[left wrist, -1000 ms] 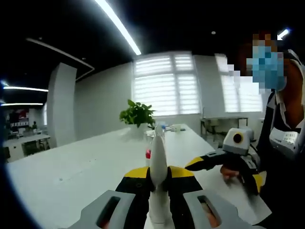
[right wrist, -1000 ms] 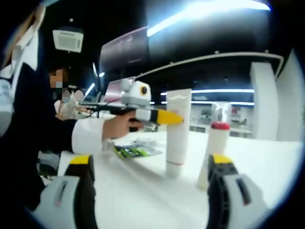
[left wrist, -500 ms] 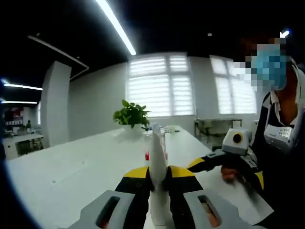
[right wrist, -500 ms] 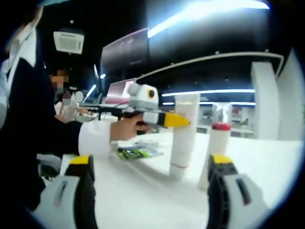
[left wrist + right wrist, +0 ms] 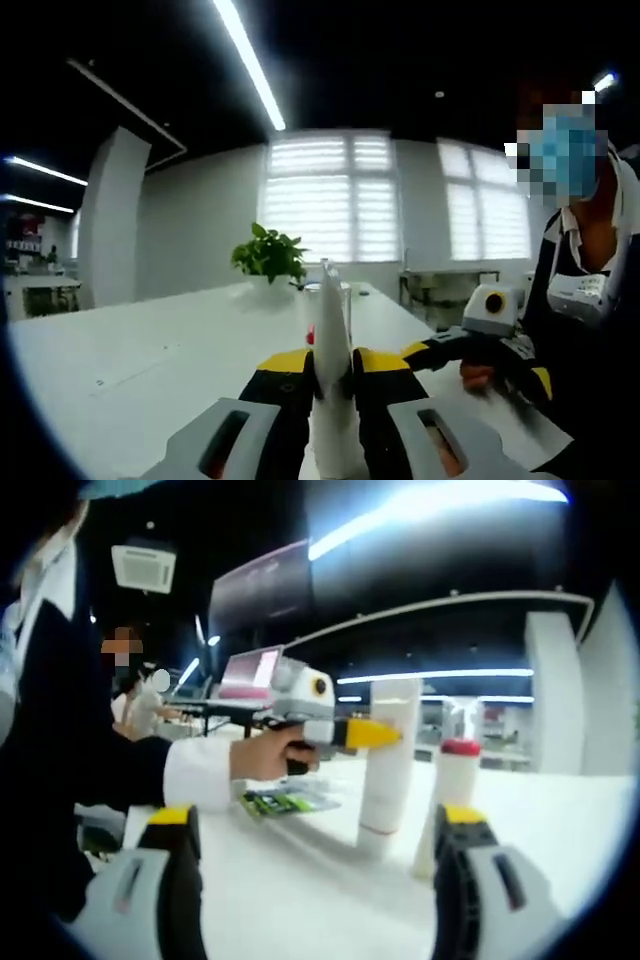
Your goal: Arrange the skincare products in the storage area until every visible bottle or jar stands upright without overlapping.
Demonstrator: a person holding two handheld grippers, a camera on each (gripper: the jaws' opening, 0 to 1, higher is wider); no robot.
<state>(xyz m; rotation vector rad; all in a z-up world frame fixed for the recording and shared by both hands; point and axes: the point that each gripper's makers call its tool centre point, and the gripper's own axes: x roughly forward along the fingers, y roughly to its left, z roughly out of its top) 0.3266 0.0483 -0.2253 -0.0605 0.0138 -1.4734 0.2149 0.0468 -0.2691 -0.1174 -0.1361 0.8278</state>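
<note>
White tube (image 5: pixel 332 400) is clamped upright at lower centre by the left gripper (image 5: pixel 333 372), unchanged from before. Right gripper (image 5: pixel 310 830) is held open, red-capped bottle (image 5: pixel 450 800) just beside its right jaw on the table (image 5: pixel 300 880).

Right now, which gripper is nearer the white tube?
Left. The left gripper is shut on the white tube, holding it upright on the table. The right gripper is open and apart from it.

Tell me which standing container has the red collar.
The shorter white bottle beside the right gripper's jaw; the taller white tube, clamped by the left gripper, lacks one.
</note>
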